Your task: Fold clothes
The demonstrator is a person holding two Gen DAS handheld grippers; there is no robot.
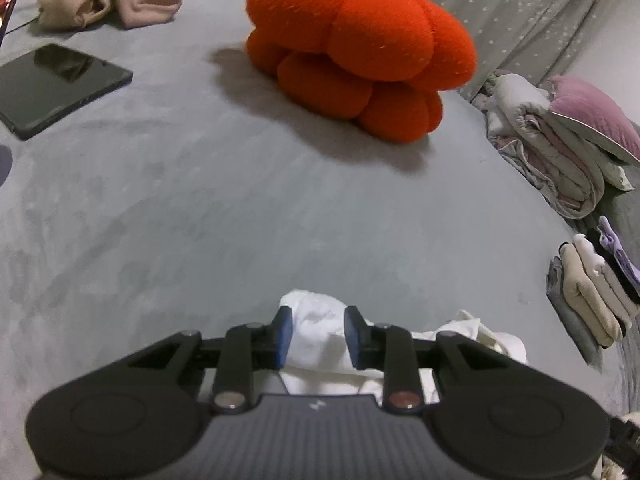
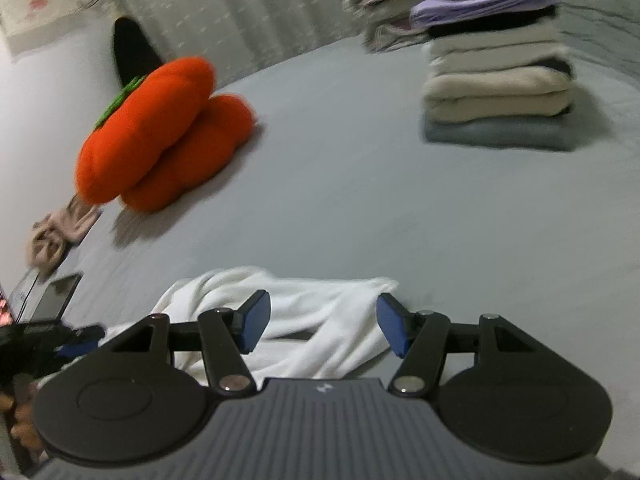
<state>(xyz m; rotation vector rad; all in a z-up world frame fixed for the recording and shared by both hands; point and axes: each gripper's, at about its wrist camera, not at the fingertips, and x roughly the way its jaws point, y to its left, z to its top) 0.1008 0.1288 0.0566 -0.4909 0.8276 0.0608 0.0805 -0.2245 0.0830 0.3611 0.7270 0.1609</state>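
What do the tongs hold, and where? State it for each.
Nothing is held. The left tongs stand apart around a raised fold of the white garment without pressing it; the right tongs are open above the same garment.

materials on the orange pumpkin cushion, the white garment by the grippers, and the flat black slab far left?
Pumpkin cushion: looks like fine-ribbed knit fabric, matte, stuffed; faint weave lines show, with a green knit top.
White garment: soft matte cloth, possibly cotton; it rumples in loose folds.
Black slab: glossy glass or plastic face, mirror-like reflections; probably a tablet, can't confirm.
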